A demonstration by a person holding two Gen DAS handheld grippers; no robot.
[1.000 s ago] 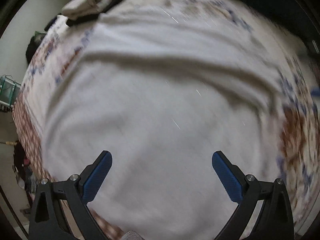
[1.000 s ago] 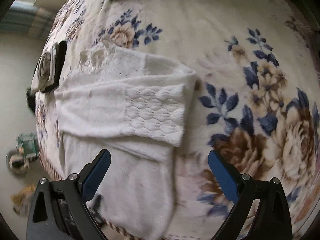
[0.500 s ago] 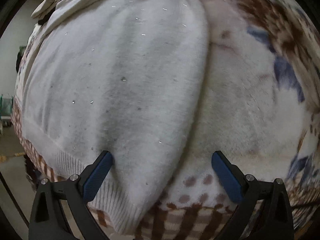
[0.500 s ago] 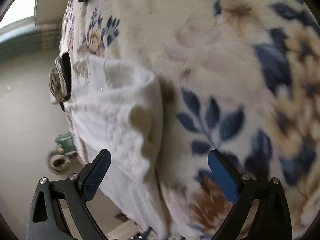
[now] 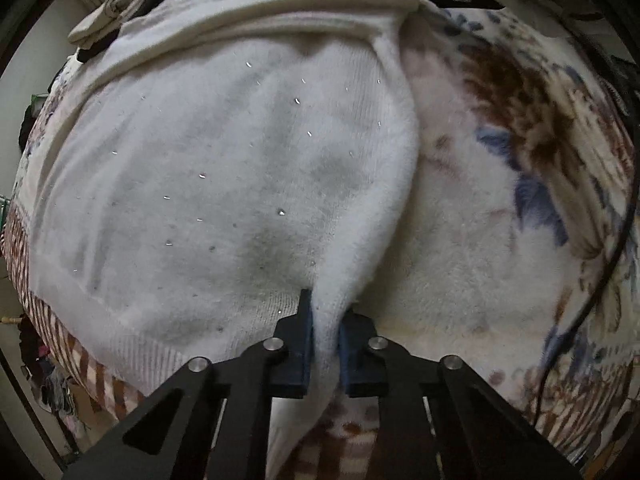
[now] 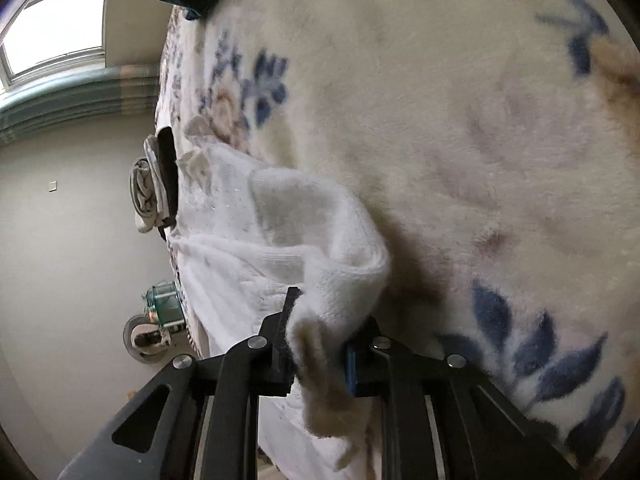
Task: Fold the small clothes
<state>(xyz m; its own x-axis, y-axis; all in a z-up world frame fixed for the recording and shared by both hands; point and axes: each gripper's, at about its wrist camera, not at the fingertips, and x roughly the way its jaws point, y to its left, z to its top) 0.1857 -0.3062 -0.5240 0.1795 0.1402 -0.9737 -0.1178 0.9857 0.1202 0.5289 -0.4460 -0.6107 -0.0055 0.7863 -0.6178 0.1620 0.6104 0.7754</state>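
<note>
Across a bed covered by a cream blanket (image 5: pixel 480 240) with blue and brown flowers lies a white fuzzy sweater (image 5: pixel 220 180), spread flat and dotted with tiny glinting flecks. From the left wrist view, the left gripper (image 5: pixel 325 332) pinches a raised fold along the sweater's right edge near the ribbed hem, pads pressed tight on the knit. Only this view shows the sweater's broad body and the blanket's brown striped border. The right wrist view shows instead a window (image 6: pixel 52 20), a pale wall and a wheeled object on the floor — and the right gripper (image 6: pixel 316 340) clamped on a bunched corner of the sweater (image 6: pixel 280 248), lifted off the blanket (image 6: pixel 480 140). Both views catch a folded grey and black garment pile (image 5: pixel 116 12) beyond the sweater. Half a second ago both claws were spread wide — now each is closed on cloth.
</note>
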